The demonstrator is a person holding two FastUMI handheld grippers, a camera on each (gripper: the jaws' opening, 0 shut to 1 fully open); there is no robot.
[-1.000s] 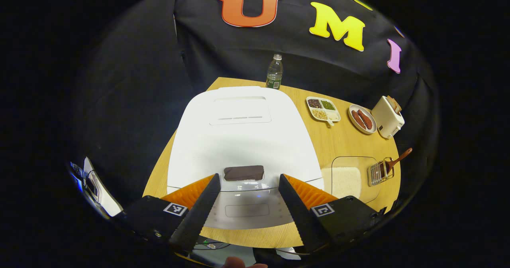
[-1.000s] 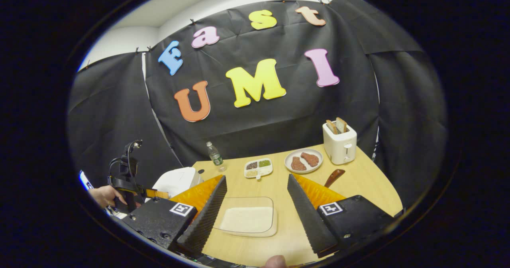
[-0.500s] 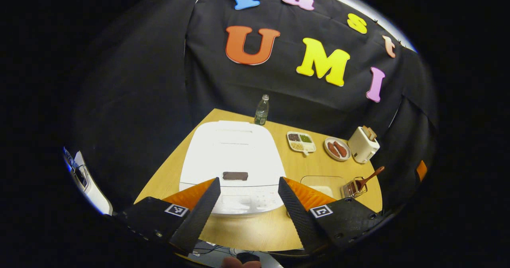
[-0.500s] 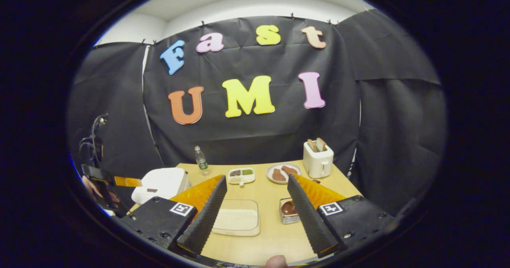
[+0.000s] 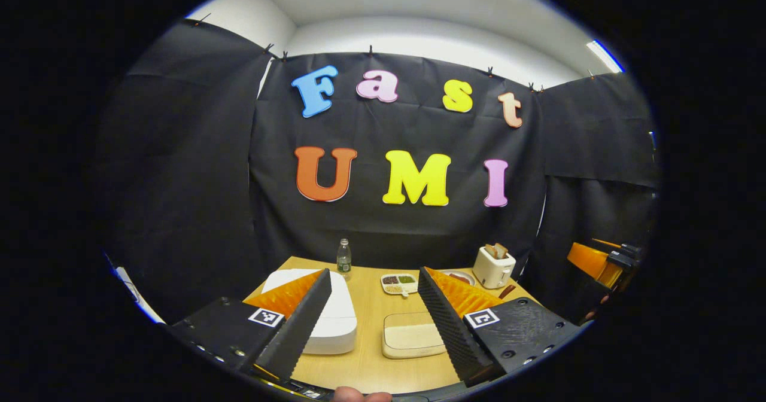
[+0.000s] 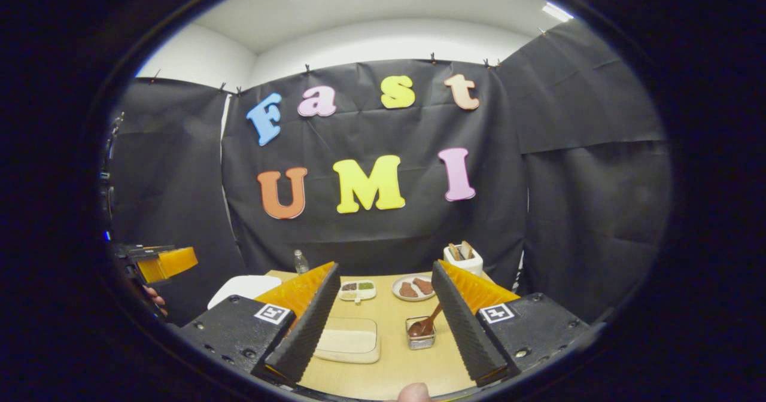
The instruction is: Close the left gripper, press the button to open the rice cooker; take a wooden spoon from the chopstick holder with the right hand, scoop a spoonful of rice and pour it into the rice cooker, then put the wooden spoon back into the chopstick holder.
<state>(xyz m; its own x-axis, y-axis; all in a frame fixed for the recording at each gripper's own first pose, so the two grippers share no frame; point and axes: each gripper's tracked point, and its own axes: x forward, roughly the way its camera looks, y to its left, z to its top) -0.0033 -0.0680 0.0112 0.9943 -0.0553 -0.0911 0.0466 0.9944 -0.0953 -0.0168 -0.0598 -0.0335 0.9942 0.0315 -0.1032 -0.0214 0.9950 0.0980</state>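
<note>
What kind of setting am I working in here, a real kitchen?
Probably a staged recording booth, not a kitchen: black cloth walls pinned up around one wooden table set with a rice cooker, toaster and plated food.

White rice cooker (image 5: 335, 315), pale wooden table (image 6: 395, 360), brown wooden spoon (image 6: 426, 324), white toaster (image 5: 493, 269), cream rice tray (image 5: 413, 337), clear bottle (image 5: 343, 258) with green label.

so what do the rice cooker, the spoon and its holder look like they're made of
Rice cooker: looks like smooth white plastic, given its even, rounded lid and soft sheen. Spoon: reddish-brown with a glossy bowl, probably lacquered wood. Holder: thin bright bars with gaps between them, likely metal wire, though it is small in the right gripper view.
</note>
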